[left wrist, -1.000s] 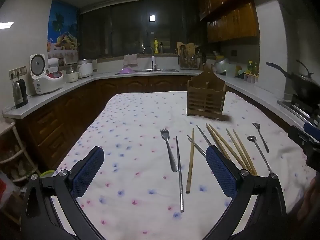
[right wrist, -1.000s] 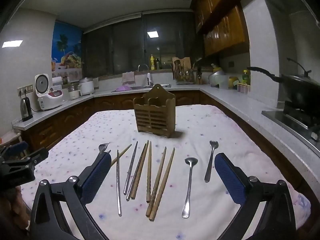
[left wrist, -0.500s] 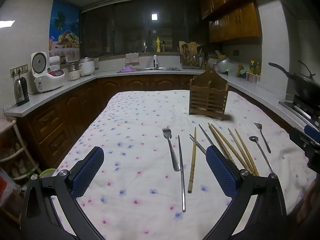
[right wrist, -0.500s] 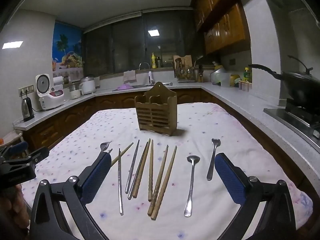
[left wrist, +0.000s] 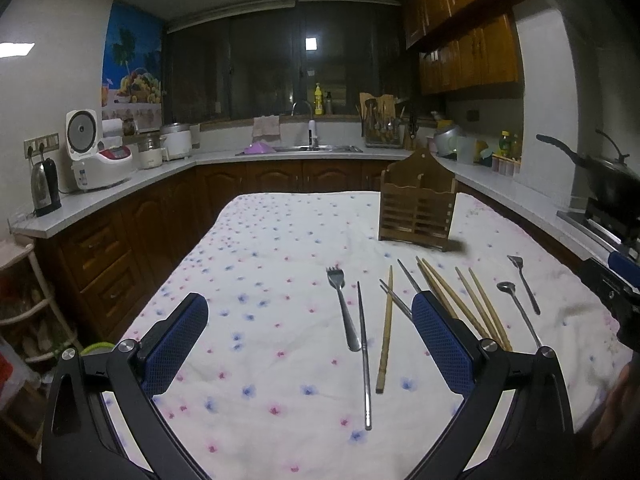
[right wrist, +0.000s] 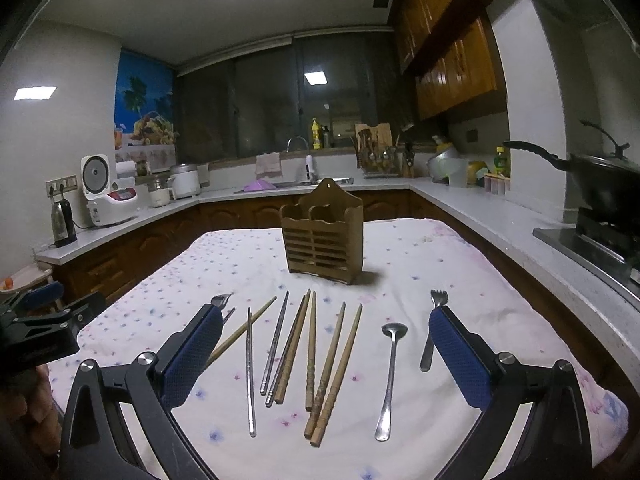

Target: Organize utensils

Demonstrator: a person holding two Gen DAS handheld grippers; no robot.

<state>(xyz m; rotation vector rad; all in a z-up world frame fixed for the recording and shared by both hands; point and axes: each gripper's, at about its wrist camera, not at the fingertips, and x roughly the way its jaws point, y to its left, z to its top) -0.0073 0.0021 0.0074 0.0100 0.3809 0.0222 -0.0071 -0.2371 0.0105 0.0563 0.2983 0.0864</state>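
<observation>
Comparing this moment with the views a second ago, only a small shift of both cameras is noted: the wooden holder (right wrist: 322,236) is seen slightly higher and the utensils slightly nearer. Nothing on the table has been moved. The left gripper (left wrist: 306,344) is held wide open and empty above the flowered cloth (left wrist: 260,264), with a fork (left wrist: 342,304) and a metal chopstick (left wrist: 363,352) lying between its pads. The right gripper (right wrist: 324,356) is likewise spread wide and holds nothing; the wooden chopsticks (right wrist: 334,368) and a spoon (right wrist: 390,376) lie between its fingers, and a second fork (right wrist: 432,320) is partly hidden behind the right pad. The holder stands upright beyond the row, apparently empty. The task is judged not yet begun; a first pick is being lined up.
</observation>
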